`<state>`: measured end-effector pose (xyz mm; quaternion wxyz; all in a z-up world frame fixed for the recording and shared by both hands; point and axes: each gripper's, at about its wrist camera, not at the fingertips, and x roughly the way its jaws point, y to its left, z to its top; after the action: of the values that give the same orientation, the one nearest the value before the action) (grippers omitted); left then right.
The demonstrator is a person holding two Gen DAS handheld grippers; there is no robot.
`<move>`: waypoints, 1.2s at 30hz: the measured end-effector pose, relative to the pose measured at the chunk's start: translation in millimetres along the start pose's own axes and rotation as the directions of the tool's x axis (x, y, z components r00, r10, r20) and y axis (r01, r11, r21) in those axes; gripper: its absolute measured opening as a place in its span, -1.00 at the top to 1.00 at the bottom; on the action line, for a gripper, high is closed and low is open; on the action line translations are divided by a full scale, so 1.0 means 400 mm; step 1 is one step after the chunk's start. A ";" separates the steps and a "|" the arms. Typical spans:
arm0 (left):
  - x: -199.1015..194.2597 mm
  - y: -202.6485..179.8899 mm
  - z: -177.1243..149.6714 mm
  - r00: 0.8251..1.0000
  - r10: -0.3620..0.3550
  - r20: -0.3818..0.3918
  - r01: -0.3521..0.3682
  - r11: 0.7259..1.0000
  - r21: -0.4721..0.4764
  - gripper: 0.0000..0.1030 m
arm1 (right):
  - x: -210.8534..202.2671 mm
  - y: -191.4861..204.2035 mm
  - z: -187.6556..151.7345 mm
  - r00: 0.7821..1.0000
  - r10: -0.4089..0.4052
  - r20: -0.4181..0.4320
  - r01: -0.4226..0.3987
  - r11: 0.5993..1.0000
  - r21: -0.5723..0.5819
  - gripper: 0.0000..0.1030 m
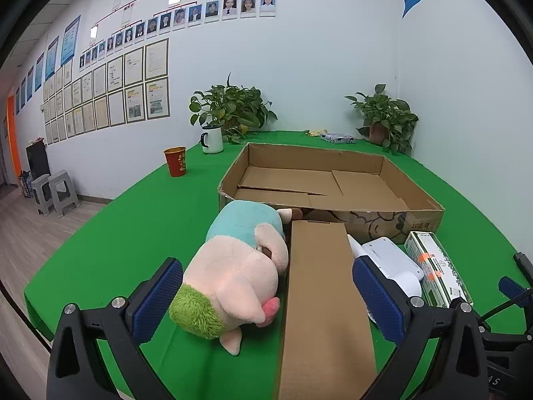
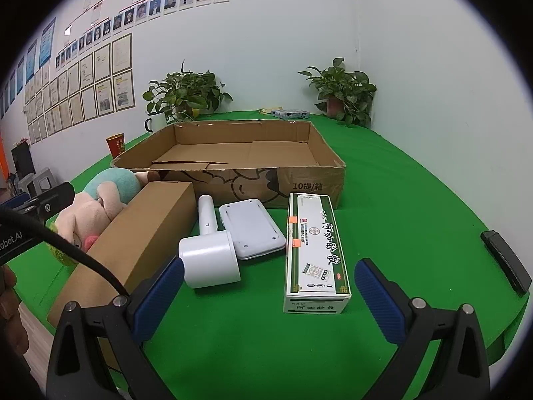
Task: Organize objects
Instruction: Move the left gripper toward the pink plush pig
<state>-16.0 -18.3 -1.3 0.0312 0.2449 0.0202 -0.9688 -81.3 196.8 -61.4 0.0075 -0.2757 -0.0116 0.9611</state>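
A wide, shallow cardboard tray (image 2: 309,180) sits open and empty on the green table (image 2: 399,173), and the things to sort lie in a row along its near wall. At the left a plush pig (image 1: 233,276) with a teal body and green tuft lies on its side, touching a long plain brown carton (image 1: 323,300) that lies flat, pointing at the tray. Right of the carton a white handheld device (image 2: 210,253) lies on its side with its handle toward the tray, against a flat white slab (image 2: 253,230), and a white-and-green medicine box (image 2: 314,250) lies flat just beside those.
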 end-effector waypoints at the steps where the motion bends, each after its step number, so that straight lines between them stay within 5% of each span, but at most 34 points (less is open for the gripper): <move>1: 0.002 0.001 0.003 1.000 -0.003 0.001 0.003 1.000 0.007 -0.99 | 0.001 0.001 0.003 1.000 0.006 0.001 -0.006 1.000 -0.006 -0.99; 6: -0.002 -0.010 0.026 1.000 0.024 0.014 -0.025 0.997 0.074 -1.00 | 0.012 -0.005 0.017 0.999 0.048 -0.008 -0.048 0.999 -0.021 -0.99; 15: 0.015 -0.017 0.016 0.999 -0.037 0.000 0.037 0.997 0.074 -1.00 | 0.036 0.007 0.012 0.993 0.106 -0.050 -0.105 0.994 0.014 -0.99; 24: 0.002 -0.034 0.011 0.997 -0.078 0.018 0.074 0.986 0.152 -1.00 | -0.007 0.003 0.032 0.996 0.091 0.014 -0.091 0.996 0.017 -0.99; 28: 0.004 -0.032 -0.002 0.995 -0.103 -0.011 0.104 0.988 0.117 -1.00 | -0.012 -0.001 0.035 0.994 0.111 0.018 -0.112 0.993 0.035 -0.95; 29: 0.006 -0.032 -0.008 0.994 -0.105 -0.016 0.106 0.988 0.109 -1.00 | -0.016 0.001 0.033 0.993 0.115 0.022 -0.115 0.993 0.033 -0.88; 30: 0.005 -0.031 -0.015 0.995 -0.097 -0.014 0.098 0.989 0.107 -0.99 | -0.020 0.006 0.030 0.994 0.109 0.024 -0.109 0.994 0.023 -0.49; 31: 0.004 -0.030 -0.021 0.996 -0.090 -0.007 0.090 0.989 0.113 -0.98 | -0.021 0.010 0.025 0.995 0.093 0.022 -0.093 0.996 0.012 0.15; 32: 0.002 -0.030 -0.025 0.996 -0.085 -0.001 0.085 0.989 0.119 -0.95 | -0.020 0.015 0.021 0.997 0.072 0.018 -0.072 0.997 0.001 0.47; 33: -0.003 -0.027 -0.029 0.996 -0.083 0.011 0.081 0.989 0.123 -0.65 | -0.019 0.019 0.017 0.998 0.060 0.016 -0.060 0.998 -0.007 0.80; 34: -0.006 -0.024 -0.032 0.996 -0.086 0.017 0.083 0.989 0.122 -0.06 | -0.020 0.020 0.015 0.998 0.060 0.020 -0.059 0.998 -0.006 0.80; 36: -0.003 -0.013 -0.030 0.995 -0.097 -0.008 0.097 0.990 0.102 0.55 | -0.025 0.019 0.014 0.998 0.046 0.034 -0.047 0.999 0.008 0.76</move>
<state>-9.6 -12.5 -11.1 -0.0285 0.2466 -0.0177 -0.9685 -76.0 188.9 -51.6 -0.0139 -0.2597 -0.0010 0.9656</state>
